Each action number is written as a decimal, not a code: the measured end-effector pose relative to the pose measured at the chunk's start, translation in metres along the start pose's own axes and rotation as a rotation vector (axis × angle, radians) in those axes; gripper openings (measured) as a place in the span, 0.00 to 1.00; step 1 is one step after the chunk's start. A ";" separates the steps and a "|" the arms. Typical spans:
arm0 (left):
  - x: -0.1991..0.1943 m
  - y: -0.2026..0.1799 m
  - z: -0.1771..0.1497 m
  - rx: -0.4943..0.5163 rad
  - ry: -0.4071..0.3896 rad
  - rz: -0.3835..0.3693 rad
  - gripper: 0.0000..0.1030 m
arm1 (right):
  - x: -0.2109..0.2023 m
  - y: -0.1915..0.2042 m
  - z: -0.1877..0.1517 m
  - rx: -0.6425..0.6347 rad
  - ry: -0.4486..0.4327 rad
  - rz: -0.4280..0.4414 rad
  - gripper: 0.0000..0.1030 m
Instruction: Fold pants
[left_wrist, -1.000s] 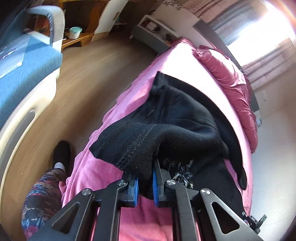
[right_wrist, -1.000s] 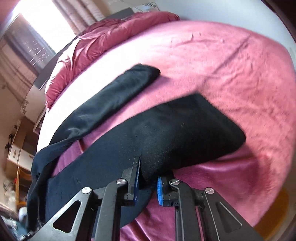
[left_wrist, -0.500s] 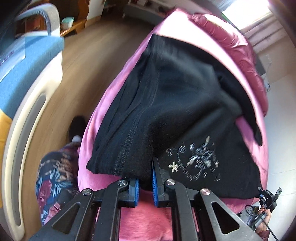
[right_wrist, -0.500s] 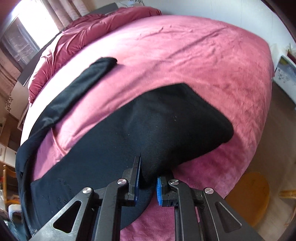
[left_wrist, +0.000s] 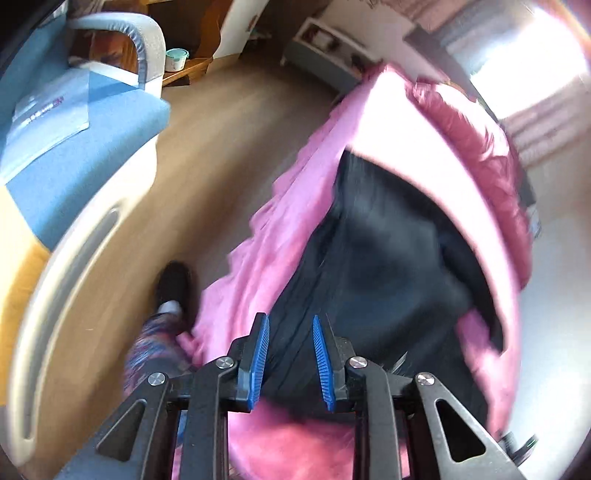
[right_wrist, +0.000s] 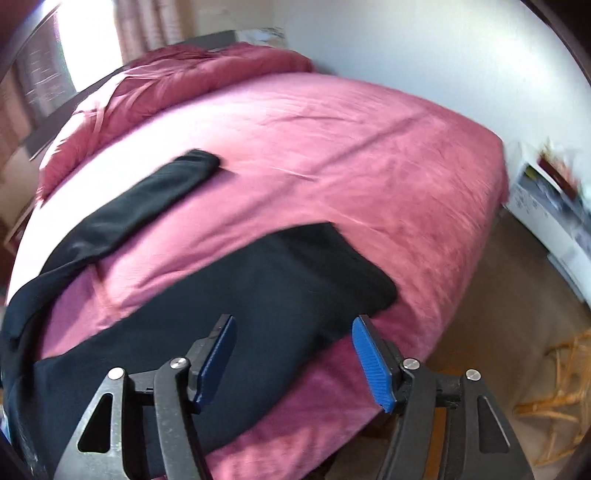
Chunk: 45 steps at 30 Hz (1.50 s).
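Black pants (right_wrist: 236, 291) lie spread on a pink bed (right_wrist: 362, 155). In the right wrist view one leg reaches up toward the pillows (right_wrist: 159, 184), the other leg lies across the near edge. My right gripper (right_wrist: 293, 336) is open just above the near leg, holding nothing. In the left wrist view the pants (left_wrist: 384, 251) lie flat on the bed's near corner. My left gripper (left_wrist: 290, 343) is open over the waist end, empty.
A dark pink quilt (right_wrist: 192, 70) is bunched at the head of the bed. A blue and white sofa (left_wrist: 62, 155) stands left across the wooden floor (left_wrist: 207, 140). The person's leg and black shoe (left_wrist: 171, 284) stand by the bed. A white box (right_wrist: 546, 206) sits at right.
Both grippers were shut on the pants and pulled them flat toward the near edge. Now both have opened and let go, and the pants rest on the bed.
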<state>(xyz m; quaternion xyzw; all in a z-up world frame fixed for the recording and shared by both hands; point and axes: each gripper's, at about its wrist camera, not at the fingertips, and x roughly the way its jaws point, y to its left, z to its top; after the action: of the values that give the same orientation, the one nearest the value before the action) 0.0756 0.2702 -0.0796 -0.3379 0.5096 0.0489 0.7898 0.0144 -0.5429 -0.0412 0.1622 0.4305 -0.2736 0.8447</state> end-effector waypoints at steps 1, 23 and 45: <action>0.002 -0.004 0.014 -0.029 -0.007 -0.037 0.24 | -0.002 0.013 -0.001 -0.024 0.001 0.022 0.67; 0.220 -0.094 0.196 -0.166 0.118 0.008 0.47 | 0.058 0.224 -0.078 -0.377 0.301 0.335 0.68; 0.066 -0.154 0.130 0.258 -0.226 -0.344 0.05 | 0.085 0.230 -0.018 0.029 0.317 0.690 0.65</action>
<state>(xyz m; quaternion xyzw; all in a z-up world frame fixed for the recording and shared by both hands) 0.2723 0.2098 -0.0277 -0.3084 0.3548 -0.1143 0.8752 0.1820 -0.3775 -0.1121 0.3497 0.4720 0.0494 0.8077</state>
